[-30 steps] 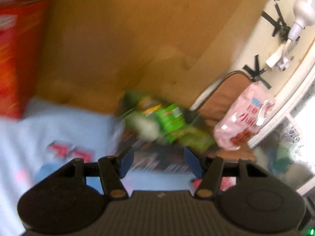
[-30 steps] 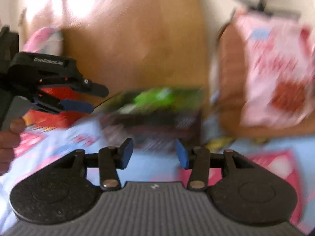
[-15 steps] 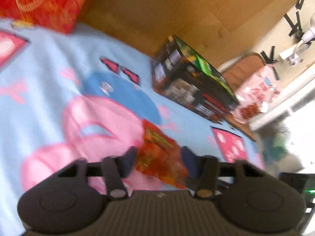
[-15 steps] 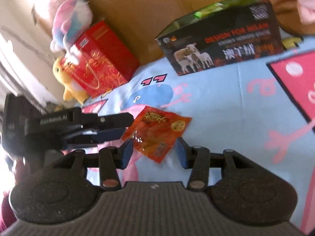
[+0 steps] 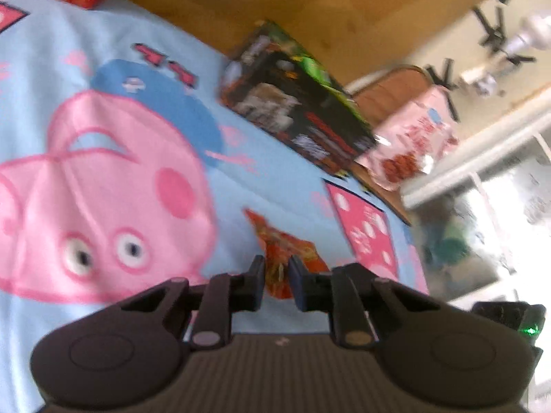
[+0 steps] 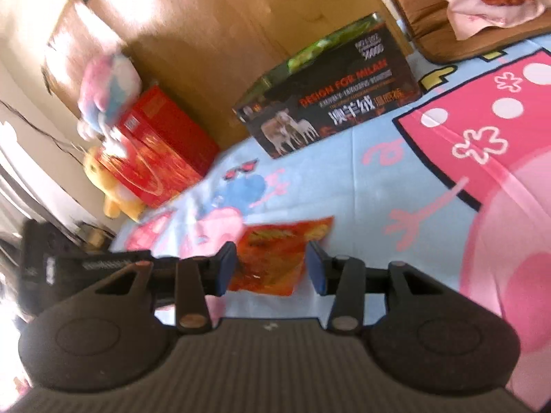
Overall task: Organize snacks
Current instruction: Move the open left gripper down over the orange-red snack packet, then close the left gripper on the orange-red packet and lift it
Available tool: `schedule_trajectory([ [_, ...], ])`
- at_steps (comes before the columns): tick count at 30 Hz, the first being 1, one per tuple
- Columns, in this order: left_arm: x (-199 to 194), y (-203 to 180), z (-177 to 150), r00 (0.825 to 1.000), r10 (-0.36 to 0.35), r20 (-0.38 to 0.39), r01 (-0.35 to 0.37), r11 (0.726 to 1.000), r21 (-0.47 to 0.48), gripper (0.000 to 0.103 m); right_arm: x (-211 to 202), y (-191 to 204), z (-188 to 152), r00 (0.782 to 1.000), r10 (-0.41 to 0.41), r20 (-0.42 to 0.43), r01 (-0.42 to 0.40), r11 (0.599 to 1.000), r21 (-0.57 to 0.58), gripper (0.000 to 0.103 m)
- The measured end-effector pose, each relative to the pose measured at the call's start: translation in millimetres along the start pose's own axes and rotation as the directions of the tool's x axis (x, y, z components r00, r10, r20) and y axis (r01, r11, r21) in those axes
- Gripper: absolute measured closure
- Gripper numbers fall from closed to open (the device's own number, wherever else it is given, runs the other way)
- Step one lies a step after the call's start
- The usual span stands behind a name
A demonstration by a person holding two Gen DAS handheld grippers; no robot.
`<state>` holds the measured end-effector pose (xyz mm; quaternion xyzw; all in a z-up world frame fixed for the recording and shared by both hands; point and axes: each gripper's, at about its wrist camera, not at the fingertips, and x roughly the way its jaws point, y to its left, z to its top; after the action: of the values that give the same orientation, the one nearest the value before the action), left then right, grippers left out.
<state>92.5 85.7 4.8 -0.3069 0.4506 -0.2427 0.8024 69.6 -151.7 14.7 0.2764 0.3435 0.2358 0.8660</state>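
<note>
While left fingers (image 5: 277, 272) pinch crinkly orange snack packet (image 5: 289, 254), right fingers (image 6: 271, 266) half-spread, empty.

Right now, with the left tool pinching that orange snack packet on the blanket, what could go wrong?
1. The left tool seems to grip only the edge of the orange snack packet; the thin foil could slip or tear when lifted.
2. The right tool stands open around the same packet, close to the left one; they may collide.
3. The pinch could catch the soft blanket too.
</note>
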Motion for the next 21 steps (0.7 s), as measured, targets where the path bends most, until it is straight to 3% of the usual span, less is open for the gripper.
schedule_trajectory([
  [3, 6.3, -12.2, -1.6, 0.998, -0.058, -0.019, 0.058, 0.998, -0.001, 0.086, -8.4, 1.1, -0.5, 0.999, 0.043, 0.006, -0.043, 0.999, 0.01, 0.055],
  [6, 10.2, -19.7, -2.4, 1.0, -0.02, -0.004, 0.02, 1.0, 0.014, 0.085, -15.4, 2.3, -2.8, 0.999, -0.02, 0.049, 0.021, 1.0, -0.023, 0.055],
  [9, 11.8, -17.7, -2.8, 1.0, -0.015, -0.007, 0.015, 1.0, -0.003, 0.082, -21.0, -13.2, -3.3, 0.998, -0.031, 0.054, 0.029, 0.999, 0.035, 0.056],
  [13, 10.9, -15.6, -3.2, 1.0, -0.001, 0.004, 0.001, 1.0, -0.011, 0.07, -32.2, -28.7, -2.4, 0.99, -0.095, 0.101, 0.091, 0.995, 0.052, 0.055],
  [17, 22.4, -23.7, -3.7, 1.0, -0.014, -0.007, 0.014, 1.0, -0.004, 0.058, -24.7, -49.3, -2.0, 0.993, -0.098, 0.06, 0.091, 0.989, 0.119, 0.057],
  [21, 32.5, -32.1, -2.9, 1.0, 0.018, -0.001, -0.018, 1.0, 0.014, 0.058, -26.1, -55.5, -5.8, 0.995, -0.063, 0.078, 0.053, 0.991, 0.12, 0.057],
])
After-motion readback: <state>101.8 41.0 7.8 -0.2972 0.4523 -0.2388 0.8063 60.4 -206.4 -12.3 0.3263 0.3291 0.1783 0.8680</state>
